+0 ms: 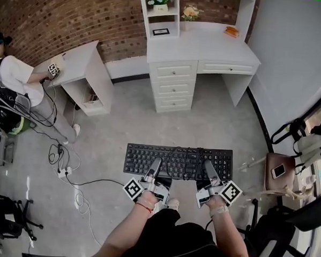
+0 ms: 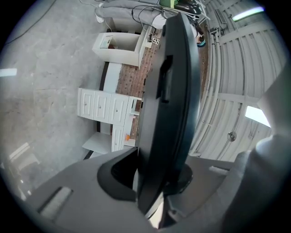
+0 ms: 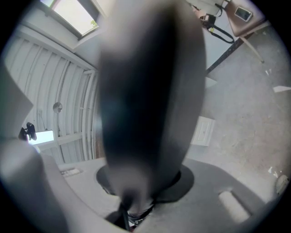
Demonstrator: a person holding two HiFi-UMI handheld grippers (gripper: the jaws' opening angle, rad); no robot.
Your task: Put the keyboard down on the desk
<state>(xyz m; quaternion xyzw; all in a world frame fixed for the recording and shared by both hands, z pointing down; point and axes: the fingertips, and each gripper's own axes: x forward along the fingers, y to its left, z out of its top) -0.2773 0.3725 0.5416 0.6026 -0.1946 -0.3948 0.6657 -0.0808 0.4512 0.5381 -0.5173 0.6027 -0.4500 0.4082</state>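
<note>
fingers of my left gripper and right gripper clamp the black keyboard at its near edge, over the floor, well short of the white desk; i'd carry it level, then lower it flat.

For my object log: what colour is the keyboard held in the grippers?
The keyboard is black, keys included; the head view shows it best.

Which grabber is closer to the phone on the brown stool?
Right. The right gripper clamps the keyboard on the side toward the phone; the left gripper clamps the keyboard's other half, farther from the phone.
</note>
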